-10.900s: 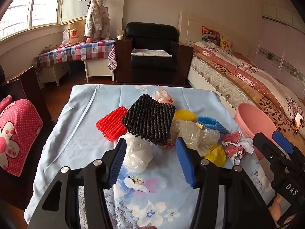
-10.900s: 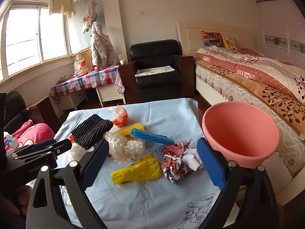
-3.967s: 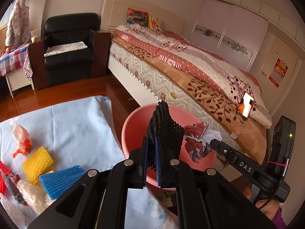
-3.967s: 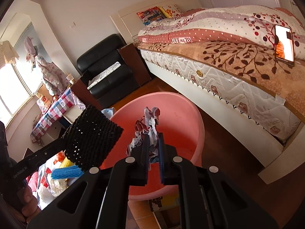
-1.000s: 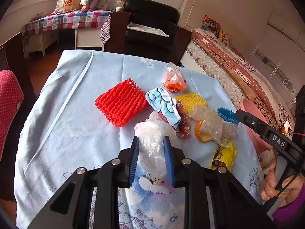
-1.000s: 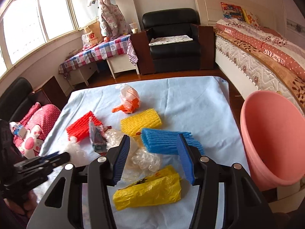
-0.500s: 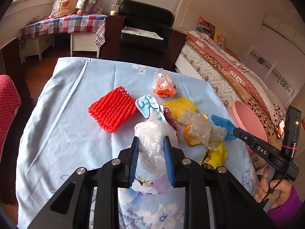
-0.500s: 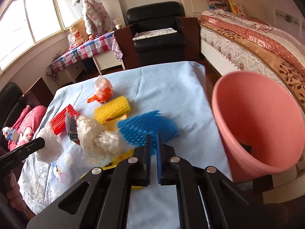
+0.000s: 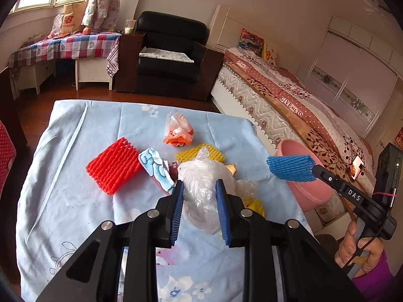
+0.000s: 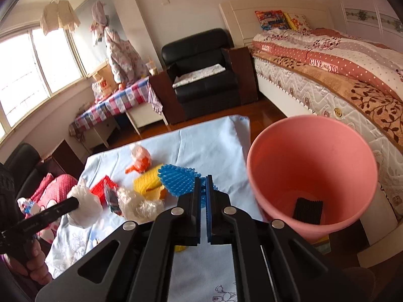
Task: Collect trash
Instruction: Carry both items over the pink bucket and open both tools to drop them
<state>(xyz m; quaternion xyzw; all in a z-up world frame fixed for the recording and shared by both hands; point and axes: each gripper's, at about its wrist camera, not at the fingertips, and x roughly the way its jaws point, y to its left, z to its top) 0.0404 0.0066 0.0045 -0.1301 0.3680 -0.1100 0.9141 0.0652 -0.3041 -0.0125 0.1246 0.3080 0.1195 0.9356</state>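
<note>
My left gripper (image 9: 199, 196) is shut on a crumpled clear plastic bag (image 9: 201, 181) and holds it above the blue tablecloth (image 9: 63, 201). My right gripper (image 10: 203, 183) is shut on a blue foam net (image 10: 178, 178), lifted off the table; the net also shows in the left wrist view (image 9: 289, 168), in front of the pink bin. The pink bin (image 10: 312, 176) stands beside the table's right edge, with a black foam net (image 10: 307, 210) inside. On the table lie a red foam net (image 9: 113, 168), a yellow foam net (image 9: 194, 152) and an orange-and-white bag (image 9: 177, 130).
A blue-patterned wrapper (image 9: 156, 166), another clear bag (image 10: 141, 205) and a yellow wrapper (image 9: 254, 205) lie near the table's middle. A bed (image 10: 340, 75) runs behind the bin. A black armchair (image 9: 171, 55) and a checked side table (image 9: 63, 47) stand beyond the table.
Both grippers have risen from the table. The right one has carried the blue net up and right, close to the pink bin. The left one has lifted the clear bag higher.
</note>
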